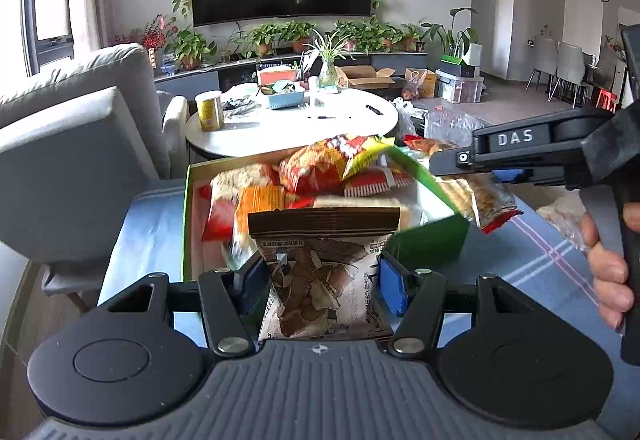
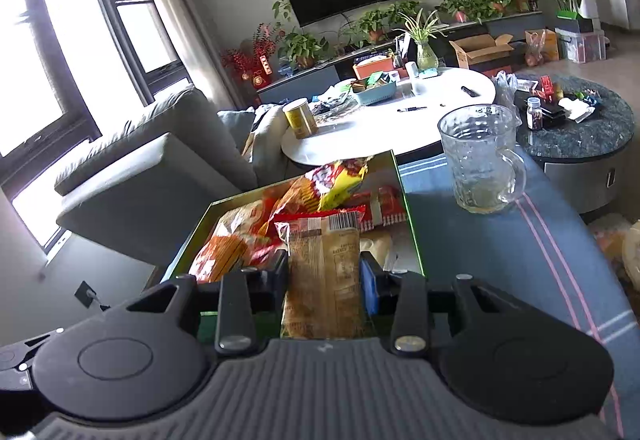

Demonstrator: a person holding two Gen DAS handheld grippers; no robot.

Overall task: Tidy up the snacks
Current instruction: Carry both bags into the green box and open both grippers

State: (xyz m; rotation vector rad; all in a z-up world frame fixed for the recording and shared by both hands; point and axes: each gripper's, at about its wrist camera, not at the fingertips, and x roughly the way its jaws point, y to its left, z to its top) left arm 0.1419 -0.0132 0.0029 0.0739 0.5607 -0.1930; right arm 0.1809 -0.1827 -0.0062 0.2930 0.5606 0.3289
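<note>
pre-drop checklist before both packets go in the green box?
1. Left gripper clamped on the brown snack packet: ok.
2. Right gripper clamped on the tan snack packet: ok.
3. Green box open on top: ok.
4. Free room in the box: not ok, packets already piled above the rim at the far end.
5. Glass mug clear of the box: ok, stands apart to its right.
6. Loose snacks remaining outside the box: cannot tell, the table's right edge is blurred.
</note>
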